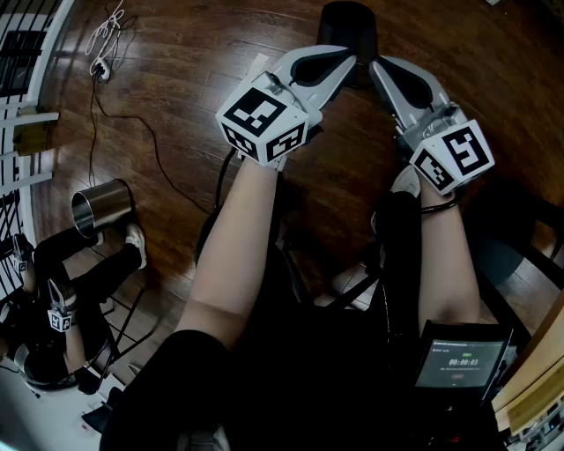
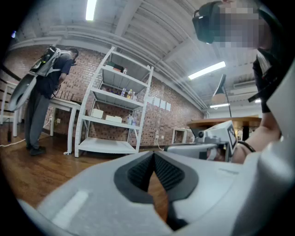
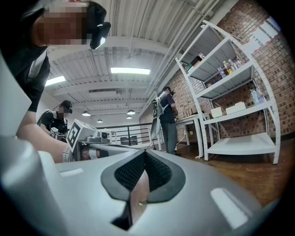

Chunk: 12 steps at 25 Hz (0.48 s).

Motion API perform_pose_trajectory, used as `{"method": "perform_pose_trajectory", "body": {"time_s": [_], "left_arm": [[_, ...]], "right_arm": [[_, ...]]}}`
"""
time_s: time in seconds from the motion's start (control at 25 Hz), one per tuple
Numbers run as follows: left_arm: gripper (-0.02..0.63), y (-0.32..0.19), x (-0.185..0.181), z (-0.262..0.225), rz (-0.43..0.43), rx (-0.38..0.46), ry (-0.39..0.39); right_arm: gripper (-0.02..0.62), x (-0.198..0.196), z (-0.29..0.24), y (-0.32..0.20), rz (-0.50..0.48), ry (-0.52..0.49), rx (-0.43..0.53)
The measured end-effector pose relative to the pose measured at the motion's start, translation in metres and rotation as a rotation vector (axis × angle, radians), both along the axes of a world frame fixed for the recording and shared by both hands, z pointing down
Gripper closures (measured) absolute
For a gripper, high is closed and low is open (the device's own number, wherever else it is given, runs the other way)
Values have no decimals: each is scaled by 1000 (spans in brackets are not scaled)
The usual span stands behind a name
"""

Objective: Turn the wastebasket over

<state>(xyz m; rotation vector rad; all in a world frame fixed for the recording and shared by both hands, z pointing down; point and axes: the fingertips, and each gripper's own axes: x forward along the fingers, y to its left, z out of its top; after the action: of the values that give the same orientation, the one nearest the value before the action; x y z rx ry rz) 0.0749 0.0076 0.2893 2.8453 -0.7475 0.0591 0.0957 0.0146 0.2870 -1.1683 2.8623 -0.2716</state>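
Wastebasket untouched, reach not yet begun

Likely the dark bin [image 1: 348, 22] on the wood floor [image 1: 176, 70] at top centre, just beyond the left gripper [image 1: 342, 60] and right gripper [image 1: 381, 69]. Both grippers' fingers are pressed together, empty and level. Next: part the fingers and dip toward its rim.

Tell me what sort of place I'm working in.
Likely a loft-style lab or workshop rather than a home: a bare brick wall, white open shelving holding bottles and boxes, and a dark wood floor.
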Motion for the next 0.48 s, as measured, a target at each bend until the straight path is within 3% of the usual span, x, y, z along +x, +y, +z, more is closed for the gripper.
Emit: {"method": "perform_pose_trajectory", "body": {"time_s": [0.48], "left_arm": [[604, -77, 14, 3, 24, -3, -8]], "right_arm": [[588, 15, 1, -82, 16, -6, -7]]}}
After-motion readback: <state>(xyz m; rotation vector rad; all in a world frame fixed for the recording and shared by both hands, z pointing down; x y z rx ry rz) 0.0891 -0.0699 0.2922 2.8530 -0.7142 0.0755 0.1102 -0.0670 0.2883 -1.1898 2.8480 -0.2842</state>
